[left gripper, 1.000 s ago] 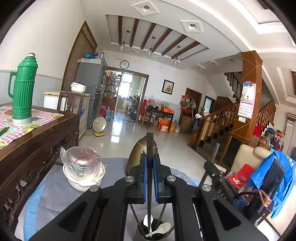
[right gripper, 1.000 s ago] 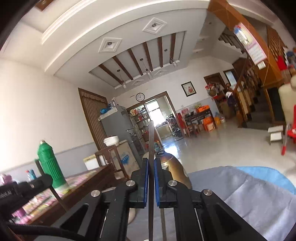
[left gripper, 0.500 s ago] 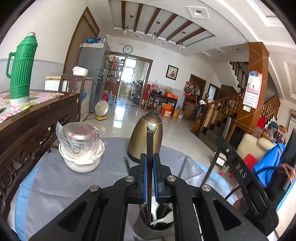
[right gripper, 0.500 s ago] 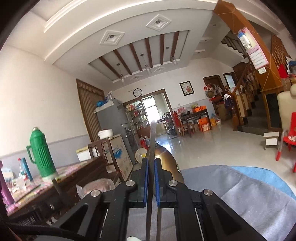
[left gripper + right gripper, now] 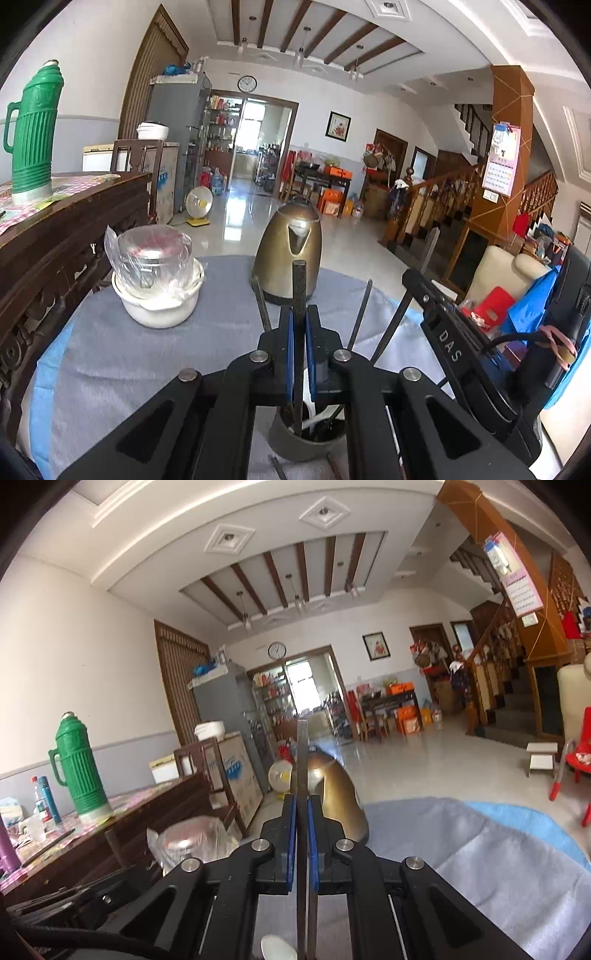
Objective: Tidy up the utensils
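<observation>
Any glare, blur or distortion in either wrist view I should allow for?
Left wrist view: glare on the polished floor and the brass-coloured kettle; the fisheye bends the edges. Right wrist view: the plastic-wrapped bowl looks soft, and the thin dark utensil stays sharp.

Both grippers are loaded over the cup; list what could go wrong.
1. The left gripper is lowering a chopstick into the cup, which already holds a spoon and other sticks; it may jam or tip the cup.
2. The right gripper sits close alongside; the two could collide.
3. The kettle stands just behind.
</observation>
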Tool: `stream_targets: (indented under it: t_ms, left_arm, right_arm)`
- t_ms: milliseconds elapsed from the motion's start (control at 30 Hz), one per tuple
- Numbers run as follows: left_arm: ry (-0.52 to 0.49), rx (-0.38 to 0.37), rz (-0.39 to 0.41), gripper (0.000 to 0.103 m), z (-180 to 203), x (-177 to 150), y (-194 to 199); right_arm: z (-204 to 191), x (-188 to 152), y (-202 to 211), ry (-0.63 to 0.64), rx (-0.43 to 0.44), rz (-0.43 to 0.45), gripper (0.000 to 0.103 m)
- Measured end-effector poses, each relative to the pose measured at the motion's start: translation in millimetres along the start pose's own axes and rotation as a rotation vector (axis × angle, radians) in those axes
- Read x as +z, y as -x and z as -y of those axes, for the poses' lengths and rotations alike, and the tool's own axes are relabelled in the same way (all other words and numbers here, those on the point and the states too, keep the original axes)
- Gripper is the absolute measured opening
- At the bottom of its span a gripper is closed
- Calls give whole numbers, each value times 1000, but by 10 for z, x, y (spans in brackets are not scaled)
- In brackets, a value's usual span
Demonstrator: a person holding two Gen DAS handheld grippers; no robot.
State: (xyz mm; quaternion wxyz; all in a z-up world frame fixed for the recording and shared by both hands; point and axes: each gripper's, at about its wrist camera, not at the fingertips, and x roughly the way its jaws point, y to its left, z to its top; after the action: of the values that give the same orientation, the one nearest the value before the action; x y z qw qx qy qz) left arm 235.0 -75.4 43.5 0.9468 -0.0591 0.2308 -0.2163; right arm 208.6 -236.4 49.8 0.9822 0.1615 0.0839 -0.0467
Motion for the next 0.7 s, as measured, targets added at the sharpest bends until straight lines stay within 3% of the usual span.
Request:
stream_targets:
  t_ms: [133,233,300,367,533,700]
  left_arm:
    - [-45,16,-21,7,24,-30,75]
    - [-71,21,-32,14,14,-49,196]
    - [-87,34,-37,44,-1,-63,331]
    - [-90,45,-17,51,-27,-97,502]
    - [-67,79,-28,63,-101,-228,835]
    - [-46,125,-113,71,-12,-554,1041]
  right_arm:
    - [112,-123,32,-12,33,-77,7]
    - [191,-161,65,-35,81,-171,9]
    - [247,-163,110,-49,105,-229,18]
    - [317,-155,211,-66,128,-258,34]
    - [496,-56,663,-128,129,-210,38]
    - [595,-51,1123,-152,86,-194,38]
